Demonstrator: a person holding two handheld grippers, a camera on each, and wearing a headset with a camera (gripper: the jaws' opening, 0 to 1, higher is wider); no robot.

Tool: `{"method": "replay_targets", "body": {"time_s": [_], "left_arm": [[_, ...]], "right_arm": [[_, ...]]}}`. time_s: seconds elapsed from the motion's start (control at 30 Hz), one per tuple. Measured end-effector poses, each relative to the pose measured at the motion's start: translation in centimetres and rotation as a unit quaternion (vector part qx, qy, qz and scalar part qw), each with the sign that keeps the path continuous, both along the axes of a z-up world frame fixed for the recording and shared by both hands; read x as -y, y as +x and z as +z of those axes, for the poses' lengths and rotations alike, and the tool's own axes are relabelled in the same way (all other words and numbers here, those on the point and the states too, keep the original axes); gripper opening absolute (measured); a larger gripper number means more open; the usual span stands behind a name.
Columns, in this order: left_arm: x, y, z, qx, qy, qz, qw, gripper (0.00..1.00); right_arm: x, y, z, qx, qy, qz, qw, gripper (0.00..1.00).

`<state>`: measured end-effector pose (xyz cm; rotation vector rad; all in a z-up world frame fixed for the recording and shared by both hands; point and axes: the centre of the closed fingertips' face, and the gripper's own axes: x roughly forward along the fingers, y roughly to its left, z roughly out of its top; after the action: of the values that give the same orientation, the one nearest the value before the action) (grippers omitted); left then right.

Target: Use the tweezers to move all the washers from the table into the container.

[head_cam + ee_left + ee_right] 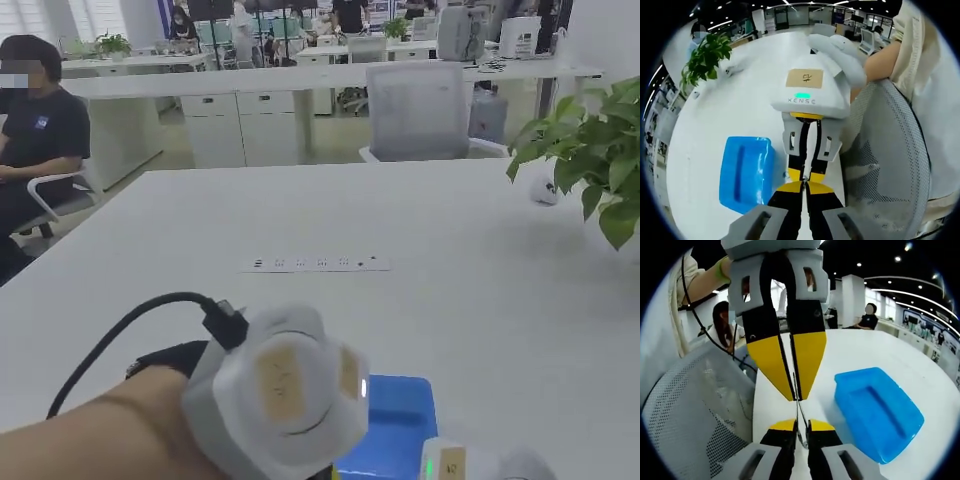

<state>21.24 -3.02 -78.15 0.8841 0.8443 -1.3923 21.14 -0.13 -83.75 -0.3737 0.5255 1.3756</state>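
Two hand-held grippers are meeting tip to tip over the near edge of a white table (860, 350), and the job of clearing the washers is, by the look of it, only getting started. The left gripper (805, 189) is reaching down with its yellow jaws pressed together on the upper part of the tweezers (798, 412). The right gripper (800, 426) is facing it, pinching the lower end of the same tool. I judge this to be a handover or a re-seating of the tweezers, with no picking under way yet.

The container (852, 385) is sitting on the table just beside the two grippers. From the right gripper view its recess is looking bare. I cannot tell where the washers are lying, so every transfer appears to be outstanding.

The tweezers are showing as a thin, bright sliver of metal, narrow enough to slip between the pads. The container is a shallow rectangular tray of glossy blue plastic, with rounded corners and a long sunken well. The jaws are wearing yellow tips over black bodies, wedge-shaped and tapering to a point, under smooth white housings. The table top is matt and plain. A chair (695, 405) with a pale, see-through mesh back is standing close by the person, and a leafy plant (600, 160) is sitting at the table's far edge.
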Motion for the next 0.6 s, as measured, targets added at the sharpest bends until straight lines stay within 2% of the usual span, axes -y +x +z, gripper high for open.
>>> {"method": "replay_targets", "body": {"time_s": [0.07,0.13,0.23,0.37,0.47,0.5,0.6], "left_arm": [[-0.2,0.4,-0.1,0.006,-0.006,0.022,0.9997,0.00],[-0.6,0.2,-0.2,-0.002,-0.011,0.037,0.9993,0.05],[-1.3,-0.1,-0.4,-0.004,-0.022,0.056,0.9982,0.09],[-2.0,-0.7,-0.4,-0.016,-0.054,0.104,0.9929,0.14],[-2.7,-1.2,-0.5,-0.029,-0.087,0.153,0.9839,0.19],[-2.9,-1.4,-0.5,-0.031,-0.094,0.164,0.9815,0.20],[-3.5,-1.7,-0.5,-0.029,-0.124,0.201,0.9713,0.24]], "right_arm": [[0.2,0.2,0.0,0.011,-0.004,0.001,0.9999,0.04],[0.4,0.3,0.0,0.007,-0.003,-0.004,1.0000,0.03],[0.6,0.4,0.0,0.000,0.000,-0.013,0.9999,0.03],[0.6,0.8,0.0,-0.021,0.014,-0.032,0.9992,0.03],[0.7,1.1,0.0,-0.039,0.024,-0.046,0.9979,0.03],[0.8,1.3,0.1,-0.053,0.029,-0.057,0.9965,0.03],[1.0,1.5,0.0,-0.065,0.035,-0.066,0.9951,0.03]]}}
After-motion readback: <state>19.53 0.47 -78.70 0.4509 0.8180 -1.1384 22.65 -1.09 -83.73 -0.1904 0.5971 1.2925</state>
